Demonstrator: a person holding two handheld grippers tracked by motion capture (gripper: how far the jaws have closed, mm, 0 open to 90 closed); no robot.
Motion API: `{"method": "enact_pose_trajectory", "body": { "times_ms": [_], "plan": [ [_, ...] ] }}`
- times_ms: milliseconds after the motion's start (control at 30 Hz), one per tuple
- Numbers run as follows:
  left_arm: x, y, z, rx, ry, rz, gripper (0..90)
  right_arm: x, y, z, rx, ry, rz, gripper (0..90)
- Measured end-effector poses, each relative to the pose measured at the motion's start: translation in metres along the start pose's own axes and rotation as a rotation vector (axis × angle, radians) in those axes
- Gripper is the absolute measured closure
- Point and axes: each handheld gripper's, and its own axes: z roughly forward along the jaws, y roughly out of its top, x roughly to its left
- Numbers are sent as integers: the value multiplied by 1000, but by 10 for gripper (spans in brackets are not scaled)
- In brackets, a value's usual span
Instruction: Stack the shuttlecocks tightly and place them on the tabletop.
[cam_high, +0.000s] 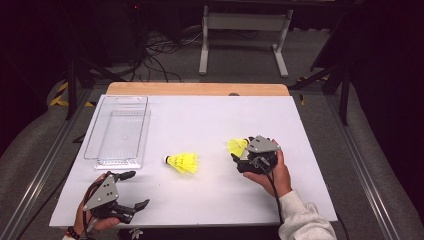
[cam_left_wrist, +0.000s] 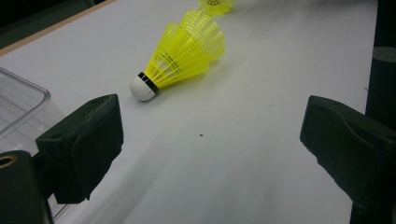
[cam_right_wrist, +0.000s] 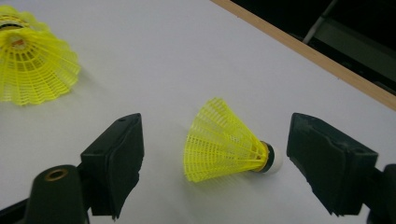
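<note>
left gripper (cam_high: 136, 190): near left corner of the white table top (cam_high: 210, 200), jaws spread wide, nothing between them. In the left gripper view (cam_left_wrist: 210, 135) it looks out across bare table toward the middle shuttlecock. Looks parked.

middle shuttlecock: yellow plastic-mesh shuttlecock with white cork tip and black band (cam_high: 182, 162), lying on its side mid-table, tip pointing left toward the tray. Untouched, well apart from both grippers (cam_left_wrist: 184, 56).

right gripper (cam_high: 241, 152): right of centre, held in the person's right hand (cam_high: 272, 175). Jaws spread, straddling the second shuttlecock in the right gripper view (cam_right_wrist: 215, 154); pads not pressing on it.

second shuttlecock: same yellow mesh type, white cork tip (cam_right_wrist: 229, 147), on its side on the table, tip toward the right-hand jaw in the right gripper view. High view shows its skirt just left of the gripper (cam_high: 237, 146).

clear tray: transparent rectangular plastic bin (cam_high: 93, 135), far left, nothing in it.

step: my read is pre-grasp on the second shuttlecock, likely bound for the tray.

next move: settle so the pads bracket the skirt near the cork, close gently since the mesh will crush, lift, carry left and far to the tray.
</note>
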Motion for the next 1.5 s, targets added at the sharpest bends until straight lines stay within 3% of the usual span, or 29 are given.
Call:
{"method": "enact_pose_trajectory", "body": {
  "times_ms": [233, 500, 633, 767, 933, 1133, 1333, 1500],
  "plan": [
    [0, 0, 1, 6, -2, 3, 69, -1, -5, 18, 37, -85, 56, 236],
    [0, -1, 1, 7, -3, 0, 69, -3, -6, 26, 49, -116, 82, 322],
    [0, -1, 1, 7, -4, 1, 69, -2, -6, 27, 56, -130, 71, 436],
    [0, -1, 1, 8, -7, -2, 69, -2, -7, 28, 58, -142, 62, 628],
    [0, -1, 1, 10, -6, 1, 69, -3, -7, 29, 67, -150, 49, 736],
    [1, -1, 1, 10, -8, 2, 69, -2, -5, 27, 70, -209, 8, 889],
    [0, -1, 0, 9, -6, 5, 69, -5, -5, 25, 73, -242, -2, 900],
    [1, -1, 0, 11, -5, 2, 69, -11, -4, 20, 45, -231, 13, 900]
  ]
}}
